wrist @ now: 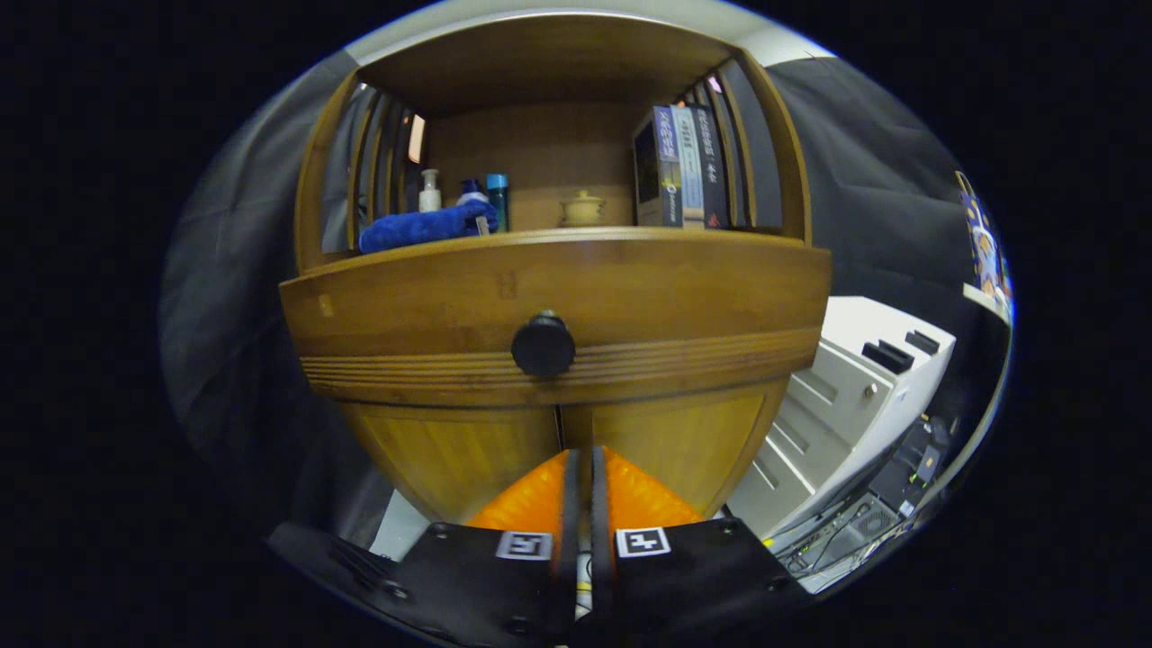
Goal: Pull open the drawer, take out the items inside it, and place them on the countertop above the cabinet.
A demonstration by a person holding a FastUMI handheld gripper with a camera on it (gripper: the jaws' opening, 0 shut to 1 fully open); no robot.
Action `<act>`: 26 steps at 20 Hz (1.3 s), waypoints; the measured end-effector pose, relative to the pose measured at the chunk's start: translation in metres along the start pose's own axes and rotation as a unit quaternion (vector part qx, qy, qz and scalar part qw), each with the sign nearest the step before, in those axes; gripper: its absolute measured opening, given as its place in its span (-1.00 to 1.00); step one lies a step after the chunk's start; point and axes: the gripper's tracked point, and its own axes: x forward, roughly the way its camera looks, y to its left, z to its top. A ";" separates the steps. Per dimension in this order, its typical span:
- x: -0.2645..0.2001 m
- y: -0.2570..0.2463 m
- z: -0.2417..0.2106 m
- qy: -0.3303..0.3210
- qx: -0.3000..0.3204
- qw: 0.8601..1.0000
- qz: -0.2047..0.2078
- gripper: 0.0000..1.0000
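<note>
- Straight ahead of the tongs (583, 472) and above their tips: drawer knob (543, 344), dark and round, set at the middle of the drawer front (684, 306).
- Tongs pressed together, just a thin slit between the two fingers, nothing held; tips well short of the knob and level with the cabinet doors (468, 445) below the drawer.
- Drawer front shut, long axis running left to right; pull direction, judged from this, toward the near side, straight back along the fingers.
- Needs, by that reading, a lift of the tongs and an opening wide enough to straddle the knob before any pull.
- Above the drawer: tabletop (576, 236), already carrying a blue cloth (418, 229) and bottles (430, 191) at the left, a small lidded jar (582, 209) in the middle, books (681, 166) standing at the right.
- Free landing room on the tabletop looks likeliest between jar and cloth, or just left of the books.
- Hidden: everything inside the drawer, so number and kind of items cannot be told.
- Off to the right: white drawer unit (855, 378) with cables on the floor near it.
</note>
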 end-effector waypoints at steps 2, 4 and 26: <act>0.015 0.006 0.025 -0.020 -0.008 1.000 0.005 -0.03; 0.034 0.016 0.039 -0.030 -0.014 0.999 0.011 0.50; -0.020 0.011 0.020 -0.015 0.019 0.999 -0.021 -0.09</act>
